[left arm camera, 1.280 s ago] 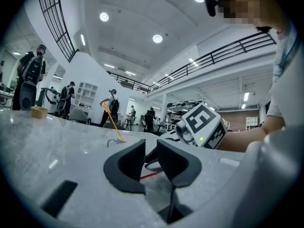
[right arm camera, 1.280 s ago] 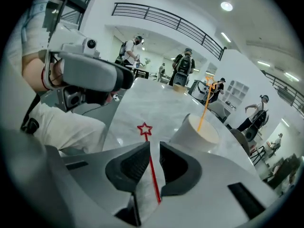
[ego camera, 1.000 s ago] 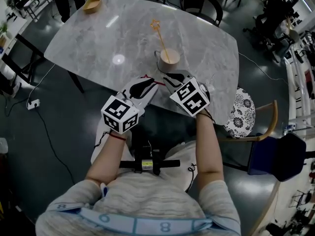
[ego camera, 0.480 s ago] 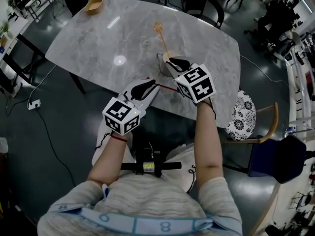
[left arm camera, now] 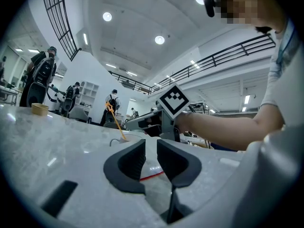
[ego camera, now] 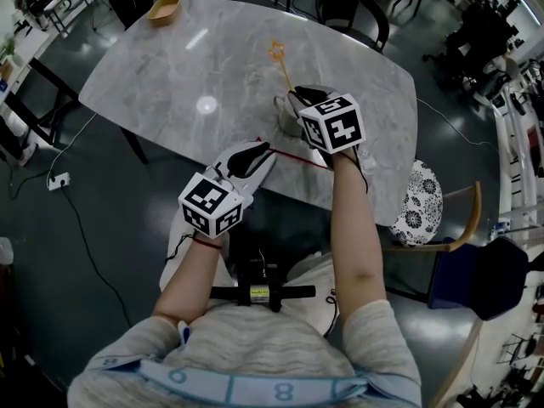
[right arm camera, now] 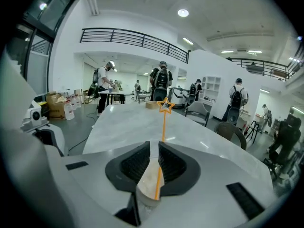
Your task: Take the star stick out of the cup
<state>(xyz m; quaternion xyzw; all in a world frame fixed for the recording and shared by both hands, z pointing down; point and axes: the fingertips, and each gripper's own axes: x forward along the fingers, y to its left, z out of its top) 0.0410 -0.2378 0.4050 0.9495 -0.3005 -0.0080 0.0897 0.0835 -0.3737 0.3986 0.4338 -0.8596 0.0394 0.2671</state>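
A pale cup (ego camera: 284, 111) stands on the marble table (ego camera: 170, 66), right of its middle. The orange star stick (ego camera: 277, 52) leans out of it, up and away from me. My right gripper (ego camera: 300, 97) hovers just over the cup's near rim, jaws shut with only a slit between them. In the right gripper view the cup (right arm camera: 148, 186) lies below the right gripper (right arm camera: 153, 144), and the star stick (right arm camera: 165, 106) rises past the jaw tips; I cannot tell whether they touch it. My left gripper (ego camera: 258, 148) is shut and empty at the table's near edge; the left gripper (left arm camera: 151, 142) points toward the star stick (left arm camera: 115, 119).
A small wooden tray (ego camera: 161, 8) sits at the table's far left corner. A dark chair (ego camera: 350, 11) stands behind the table and a chair with a patterned cushion (ego camera: 416, 199) at its right. A red cord (ego camera: 297, 155) runs between the grippers. Several people stand far off.
My right gripper has moved forward from the table's near edge to just over the cup, hiding much of it. The left gripper has hardly moved.
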